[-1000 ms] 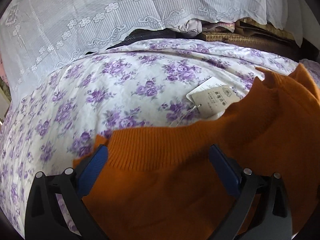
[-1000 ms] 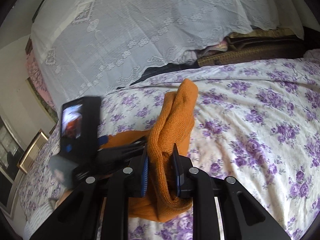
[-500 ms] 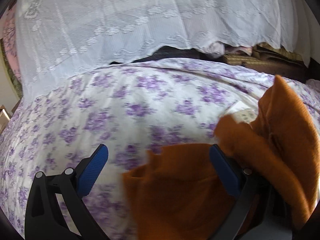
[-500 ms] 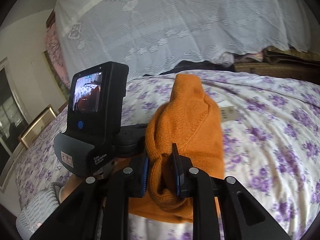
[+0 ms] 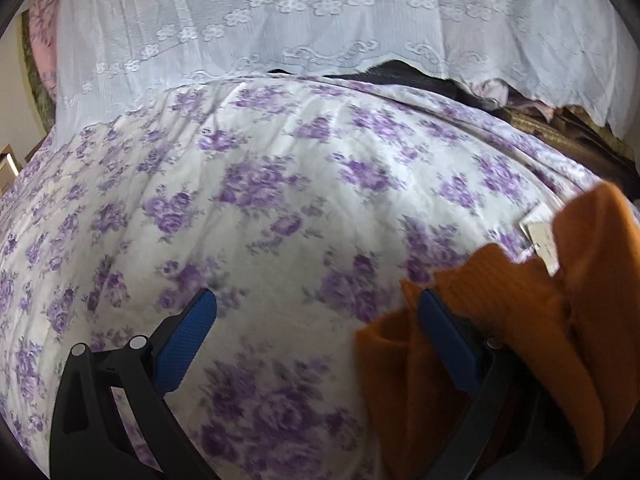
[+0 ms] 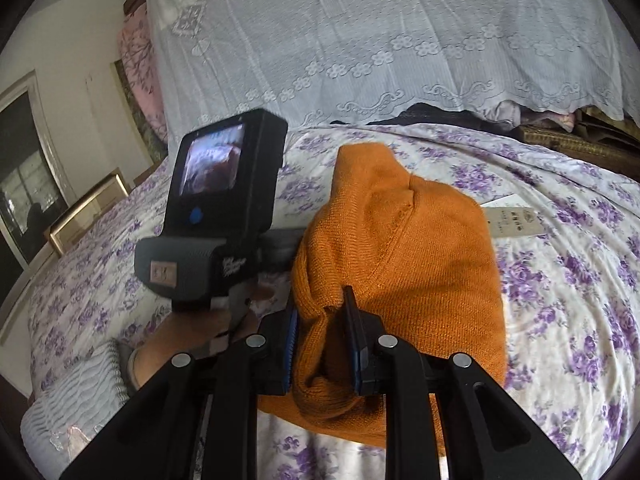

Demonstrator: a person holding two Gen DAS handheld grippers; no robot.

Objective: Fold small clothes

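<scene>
My right gripper (image 6: 320,320) has its fingers pinched tight on a bunched fold of the orange sweater (image 6: 404,256), and the knit bulges out above and below the pads. From that camera the rest of the sweater humps up in front of the fingers and drapes down onto the bed (image 6: 580,280), which has a white sheet with purple roses. A paper tag (image 6: 514,220) pokes out from behind the sweater's right edge and lies on the sheet.

My left gripper (image 5: 316,320) is spread wide with nothing between the fingers, just bare flowery sheet (image 5: 280,208) under the gap. The sweater (image 5: 540,320) sits off to the right in that view, piled against and partly over the right finger (image 5: 448,344), so it's touching the outside of it but not clamped. The tag (image 5: 540,236) shows there too, tucked between two orange folds.

In the right camera, the left gripper's camera block with its little screen (image 6: 212,164) is just left of the sweater, right next to it. Lace curtain (image 6: 380,40) hangs across the back behind the bed. A grey ribbed sleeve (image 6: 76,384) is visible at lower left.
</scene>
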